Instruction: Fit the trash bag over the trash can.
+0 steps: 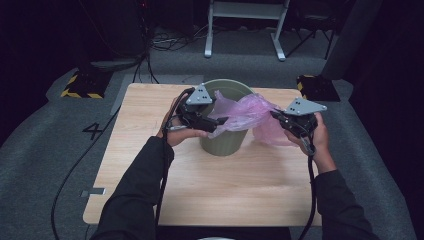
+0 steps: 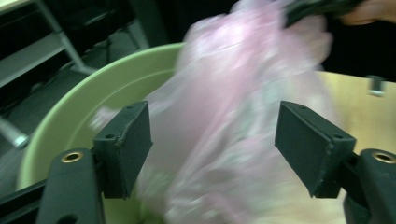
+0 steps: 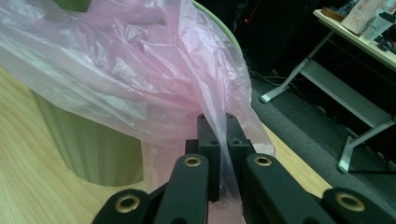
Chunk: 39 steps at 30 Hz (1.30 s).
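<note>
The thin pink translucent plastic bag (image 1: pixel 247 114) lay draped over the rim of the pale green round plastic bin (image 1: pixel 227 140), which stood on the light wooden table (image 1: pixel 210 185). The bag's long axis ran across the table, from the left hand-held gripper (image 1: pixel 216 121) to the right hand-held gripper (image 1: pixel 280 116). The right hand-held gripper (image 3: pixel 218 140) was clamped on a gathered fold of the bag's film (image 3: pixel 140 79), holding that end beside the bin, clear of its outer wall. The left hand-held gripper (image 2: pixel 212 140) stood with jaws apart; film (image 2: pixel 224 140) hung between its pads (image 2: pixel 128 140) without being pressed. The left was therefore the nearer free tool: the unclamped film lay directly ahead of it, over the bin's mouth (image 2: pixel 93 102).
</note>
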Each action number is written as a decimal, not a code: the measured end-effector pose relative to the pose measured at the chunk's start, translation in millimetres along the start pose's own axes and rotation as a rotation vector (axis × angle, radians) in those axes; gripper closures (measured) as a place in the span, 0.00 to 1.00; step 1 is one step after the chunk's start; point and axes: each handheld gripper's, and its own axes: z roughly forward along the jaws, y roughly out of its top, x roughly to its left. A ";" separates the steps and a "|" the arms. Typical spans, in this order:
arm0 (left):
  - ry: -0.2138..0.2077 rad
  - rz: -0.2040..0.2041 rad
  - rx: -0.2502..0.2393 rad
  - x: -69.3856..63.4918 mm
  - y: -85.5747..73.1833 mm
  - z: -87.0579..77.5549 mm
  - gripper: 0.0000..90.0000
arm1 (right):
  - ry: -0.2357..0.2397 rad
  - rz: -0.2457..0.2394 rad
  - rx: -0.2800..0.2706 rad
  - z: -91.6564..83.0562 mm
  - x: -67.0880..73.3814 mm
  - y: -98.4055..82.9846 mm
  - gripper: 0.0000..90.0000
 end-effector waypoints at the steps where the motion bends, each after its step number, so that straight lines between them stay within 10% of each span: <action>1: -0.008 0.011 0.000 -2.6 1.4 0.4 0.25 | 0.003 0.002 -0.004 0.5 0.5 1.0 1.00; 6: -0.069 0.062 0.031 -13.7 5.1 6.0 0.27 | 0.001 0.001 0.004 2.4 2.8 5.7 1.00; 9: -0.062 0.087 0.042 -12.0 2.8 7.5 0.57 | -0.001 -0.016 0.010 3.7 4.8 8.5 0.99; 21: 0.093 0.107 0.158 3.9 -5.7 19.3 0.89 | 0.011 -0.033 -0.036 3.2 9.5 13.2 0.98; 33: 0.153 0.096 0.248 22.9 -14.3 35.9 0.88 | 0.039 -0.087 -0.055 5.2 20.7 22.4 0.98; 39: 0.168 0.036 0.191 23.0 -9.4 30.6 0.44 | 0.034 -0.112 -0.024 6.6 23.9 26.5 0.98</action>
